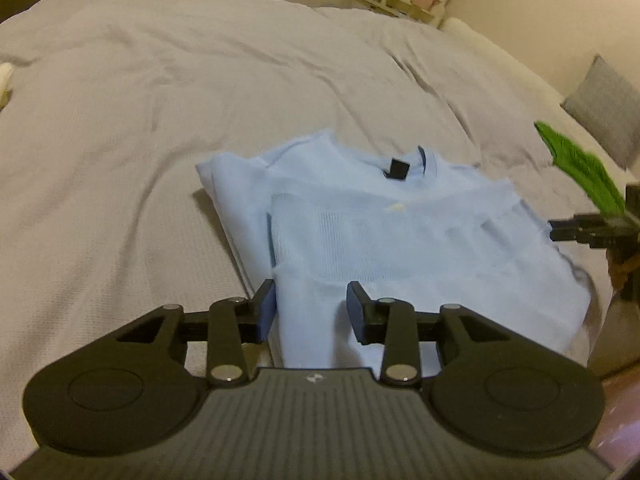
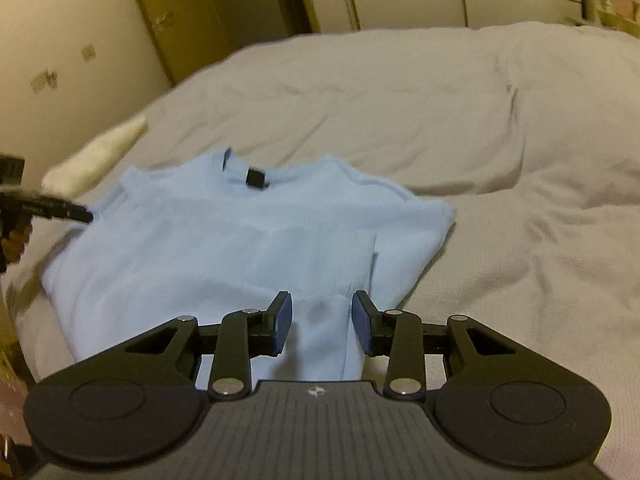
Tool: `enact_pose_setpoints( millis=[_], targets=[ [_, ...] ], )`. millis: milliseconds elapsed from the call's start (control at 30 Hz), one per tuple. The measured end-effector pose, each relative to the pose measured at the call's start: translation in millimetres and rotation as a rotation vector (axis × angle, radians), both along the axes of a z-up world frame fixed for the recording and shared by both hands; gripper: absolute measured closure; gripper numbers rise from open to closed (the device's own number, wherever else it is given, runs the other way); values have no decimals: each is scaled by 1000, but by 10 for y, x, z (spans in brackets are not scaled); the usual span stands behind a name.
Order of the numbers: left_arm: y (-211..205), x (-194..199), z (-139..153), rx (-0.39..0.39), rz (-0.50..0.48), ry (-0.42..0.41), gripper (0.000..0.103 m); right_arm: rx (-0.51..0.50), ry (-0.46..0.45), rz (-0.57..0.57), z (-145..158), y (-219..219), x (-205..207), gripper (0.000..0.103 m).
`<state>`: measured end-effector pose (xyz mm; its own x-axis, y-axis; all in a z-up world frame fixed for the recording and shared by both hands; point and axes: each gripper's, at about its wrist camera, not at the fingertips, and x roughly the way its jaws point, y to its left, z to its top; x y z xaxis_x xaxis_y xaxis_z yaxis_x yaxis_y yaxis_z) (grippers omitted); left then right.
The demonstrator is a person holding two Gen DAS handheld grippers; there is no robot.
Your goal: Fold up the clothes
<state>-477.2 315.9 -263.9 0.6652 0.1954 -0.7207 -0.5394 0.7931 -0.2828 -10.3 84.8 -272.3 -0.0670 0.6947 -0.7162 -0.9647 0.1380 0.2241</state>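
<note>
Sweater (image 1: pixel 400 232), pale blue knit, ribbed weave, partly folded into a rough rectangle; it lies on the bed at centre frame in both wrist views, its near hem running under my grippers at the lower edge. Collar (image 1: pixel 424 160) sits at the far end, round, with a small black tag (image 1: pixel 397 169) on it. A sleeve panel (image 1: pixel 380 240) is laid flat across the chest, its edge straight.

Left gripper (image 1: pixel 313 307), black plastic with blue pads: jaws parted, poised just above the sweater's near left hem, gripping nothing that I can see. Right gripper (image 2: pixel 321 321), same build: jaws likewise spread over the near hem, nothing between them.

Bed cover (image 1: pixel 160 120), grey-beige, fine waffle texture, softly wrinkled, fills most of each frame. Grey cushion (image 1: pixel 604 100) at the right edge of the left view. Green leaf-shaped fabric piece (image 1: pixel 580 168) at the right edge, beside the other gripper. White rolled cloth (image 2: pixel 96 156) at the left of the right view, just beyond the sweater's shoulder.
</note>
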Motion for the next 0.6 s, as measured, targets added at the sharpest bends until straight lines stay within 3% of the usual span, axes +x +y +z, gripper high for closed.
enact_pose_setpoints(
  millis=[100, 233, 267, 300, 333, 433, 467, 533, 600],
  targets=[
    [-32, -3, -42, 20, 3, 14, 69, -29, -35, -33, -56, 27, -29, 54],
    [22, 16, -95, 5, 14, -3, 68, -8, -1, -72, -71, 36, 9, 54],
    [28, 26, -107, 1, 13, -5, 69, -20, 11, -71, -94, 60, 14, 58],
    [9, 32, -109, 12, 7, -1, 69, -32, 22, -71, -117, 84, 20, 69],
    [-17, 38, -108, 25, 0, 3, 71, -41, 26, -71, -131, 98, 16, 72],
    [-116, 24, -73, 98, -12, 23, 94, -35, -4, -71, -101, 76, -51, 85],
    [-144, 0, -28, 120, -12, 17, 97, -19, -31, -74, -63, 62, -92, 87],
    [-196, -51, 73, 156, -12, -5, 98, 19, -88, -80, 32, 29, -175, 95],
    [-252, -92, 201, 198, -25, -40, 98, 80, -133, -84, 198, -30, -223, 95]
  ],
)
